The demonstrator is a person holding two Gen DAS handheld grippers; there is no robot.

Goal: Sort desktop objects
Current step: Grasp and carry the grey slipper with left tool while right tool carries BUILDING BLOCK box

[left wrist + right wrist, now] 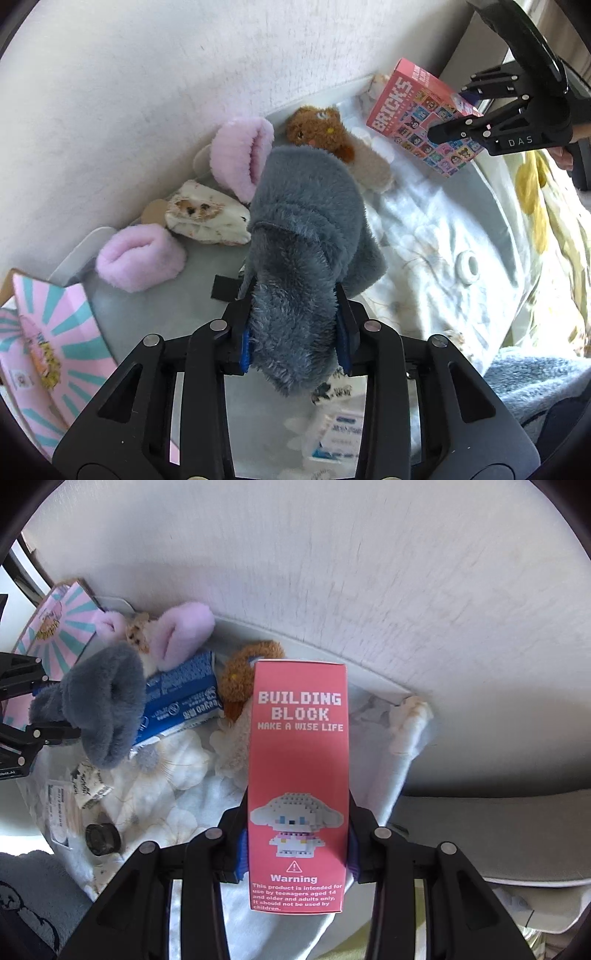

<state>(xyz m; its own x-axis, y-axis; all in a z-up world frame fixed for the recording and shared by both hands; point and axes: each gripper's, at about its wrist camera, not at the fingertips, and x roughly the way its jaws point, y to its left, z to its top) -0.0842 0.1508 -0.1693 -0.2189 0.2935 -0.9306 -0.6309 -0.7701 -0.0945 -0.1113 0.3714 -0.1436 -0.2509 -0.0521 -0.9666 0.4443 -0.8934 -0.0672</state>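
Clamping fluffy grey slipper w/ left gripper, pointing steeply down over pale tray; pink fuzzy slippers lying nearby. Pinching flat pink cardboard box lengthwise w/ right gripper, hovering above floral cloth.

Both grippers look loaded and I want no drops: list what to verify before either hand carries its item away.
1. Left gripper clamped on grey plush slipper: ok.
2. Right gripper clamped on pink building-block box: ok.
3. Box gripped low, most of it beyond the pads: not ok.
4. Slipper free of the pink slippers: ok.
5. Drop-off spot for each item: cannot tell.
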